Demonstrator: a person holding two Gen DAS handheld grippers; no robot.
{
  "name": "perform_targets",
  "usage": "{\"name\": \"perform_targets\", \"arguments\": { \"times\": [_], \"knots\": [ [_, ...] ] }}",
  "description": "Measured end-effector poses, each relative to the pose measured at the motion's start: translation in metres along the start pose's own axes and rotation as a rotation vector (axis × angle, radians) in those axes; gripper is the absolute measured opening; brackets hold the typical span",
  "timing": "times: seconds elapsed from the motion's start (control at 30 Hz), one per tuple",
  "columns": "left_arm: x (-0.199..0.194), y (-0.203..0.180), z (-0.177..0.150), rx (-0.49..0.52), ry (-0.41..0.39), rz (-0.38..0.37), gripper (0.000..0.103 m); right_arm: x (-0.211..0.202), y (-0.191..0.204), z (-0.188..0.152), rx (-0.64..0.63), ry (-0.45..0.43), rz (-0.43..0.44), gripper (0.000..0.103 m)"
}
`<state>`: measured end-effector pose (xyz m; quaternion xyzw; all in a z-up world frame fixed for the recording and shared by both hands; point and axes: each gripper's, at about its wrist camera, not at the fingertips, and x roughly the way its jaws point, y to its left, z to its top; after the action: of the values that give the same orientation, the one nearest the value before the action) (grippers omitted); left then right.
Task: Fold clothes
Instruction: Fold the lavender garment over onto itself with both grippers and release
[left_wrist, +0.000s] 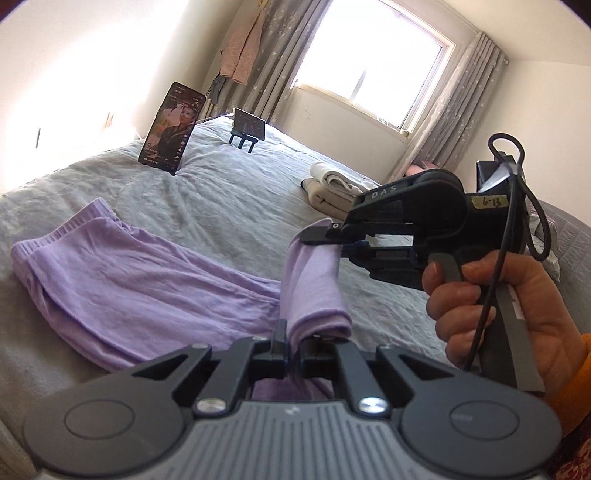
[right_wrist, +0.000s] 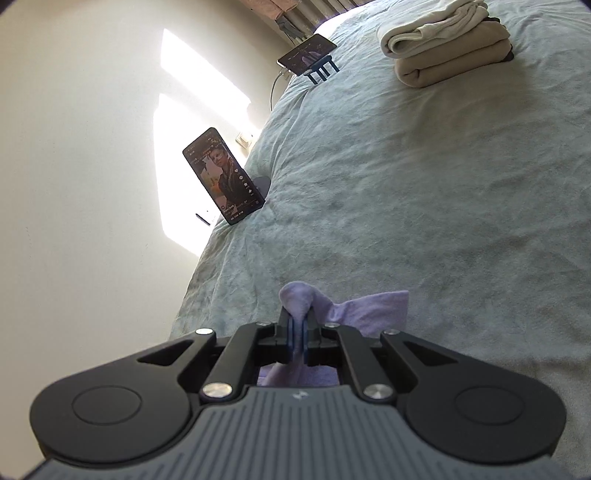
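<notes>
Left wrist view shows both grippers, left (left_wrist: 293, 341) and right (left_wrist: 334, 240), clenched on one lifted end of the purple garment (left_wrist: 140, 280), seemingly mid-fold; carrying it evenly toward the waistband looks next.

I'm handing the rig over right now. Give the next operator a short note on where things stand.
Left gripper: shut on the purple garment, at its near end.
Right gripper: shut on the same end, a little further along.
That end is lifted; the ribbed waistband end lies flat on the grey bed.
Done: a folded stack of cream clothes sits further up the bed.
Left: carry the held end over to the waistband, release, smooth, then stack.
</notes>
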<state>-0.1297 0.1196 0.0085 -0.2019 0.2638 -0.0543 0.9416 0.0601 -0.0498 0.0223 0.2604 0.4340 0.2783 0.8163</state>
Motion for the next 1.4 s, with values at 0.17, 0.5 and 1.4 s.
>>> {"name": "perform_targets", "arguments": {
  "times": [0.17,0.5,1.4],
  "knots": [
    [-0.006,0.031,0.006,-0.07,-0.012,0.019,0.005,0.027,0.024,-0.005,-0.037,0.032,0.003,0.005],
    [-0.014,0.085,0.012,-0.193,-0.023,0.077,0.005,0.08,0.064,-0.015,-0.08,0.093,0.039,0.005],
    [-0.048,0.126,0.023,-0.302,-0.112,0.212,0.013,0.103,0.098,-0.023,-0.149,0.102,0.161,0.041]
  ]
}}
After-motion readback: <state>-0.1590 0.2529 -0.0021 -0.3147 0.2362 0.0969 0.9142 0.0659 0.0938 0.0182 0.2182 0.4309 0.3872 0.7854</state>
